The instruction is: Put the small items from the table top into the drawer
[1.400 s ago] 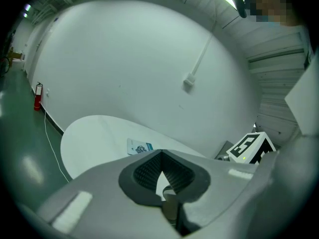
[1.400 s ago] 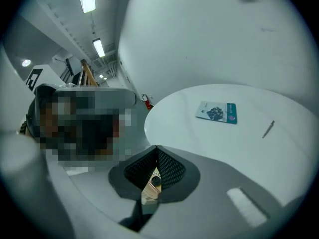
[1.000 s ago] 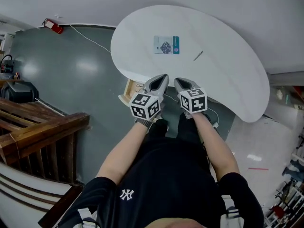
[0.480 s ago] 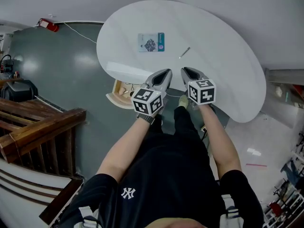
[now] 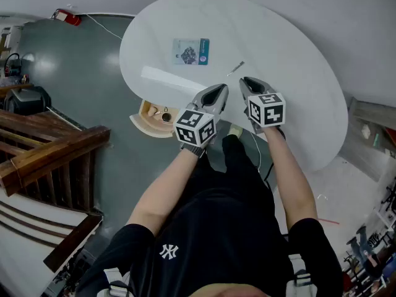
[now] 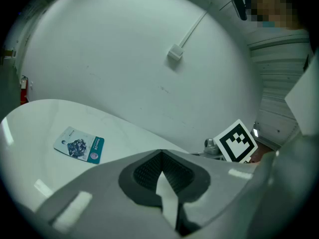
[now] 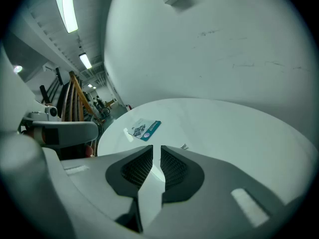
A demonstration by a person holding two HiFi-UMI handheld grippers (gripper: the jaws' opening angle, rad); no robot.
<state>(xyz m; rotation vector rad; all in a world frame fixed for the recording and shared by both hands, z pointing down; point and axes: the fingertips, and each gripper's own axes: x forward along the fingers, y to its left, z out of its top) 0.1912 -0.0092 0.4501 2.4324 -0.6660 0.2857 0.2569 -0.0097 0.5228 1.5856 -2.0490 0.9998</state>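
Lining up a pick, the right gripper (image 5: 245,81), empty jaws just opened a crack, hovers short of the thin item (image 5: 236,69) ahead, likely needing wider spread; left gripper (image 5: 221,88) beside it pressed together.

The left hand-held gripper (image 6: 161,153) is seen at the bottom, with its jaws brought together at the tips; nothing is held between the dark ribbed pads. Beyond it a white rounded table (image 6: 124,133) is shown. A printed card with a teal edge (image 6: 79,144) is laid flat on it at the left, well apart from the jaws. A marker cube (image 6: 236,142) is seen at the right.
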